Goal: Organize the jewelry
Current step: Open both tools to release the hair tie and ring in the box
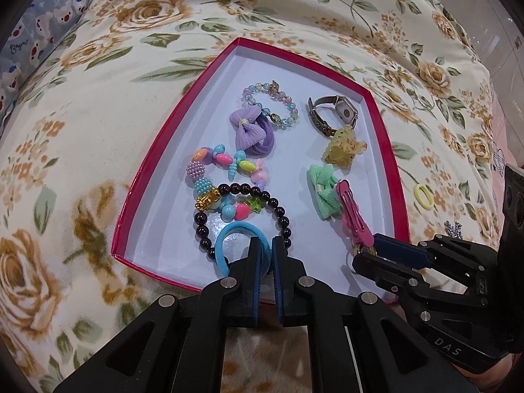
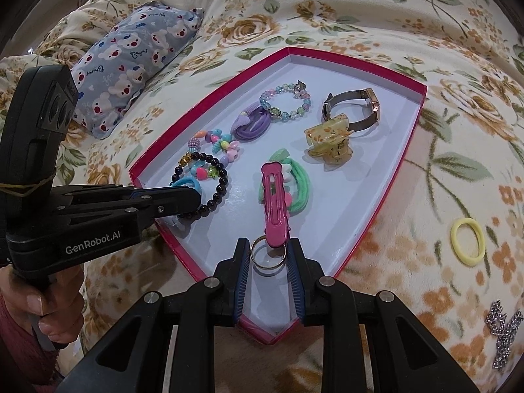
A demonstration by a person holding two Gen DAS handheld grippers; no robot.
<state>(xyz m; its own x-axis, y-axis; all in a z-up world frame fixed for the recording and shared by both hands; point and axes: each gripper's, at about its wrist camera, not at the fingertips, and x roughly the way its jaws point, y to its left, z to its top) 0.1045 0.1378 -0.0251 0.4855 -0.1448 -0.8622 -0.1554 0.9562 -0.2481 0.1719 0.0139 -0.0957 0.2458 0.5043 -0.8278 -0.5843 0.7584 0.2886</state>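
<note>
The left tongs are pinching the blue hair tie almost fully closed, at the near edge of the red-rimmed tray. The right tongs are gripping a gold ring, narrowly parted, just beside the pink clip. Farther in, bracelets, bows and a watch are lying on the tray, which is sitting on the floral bed.
</note>
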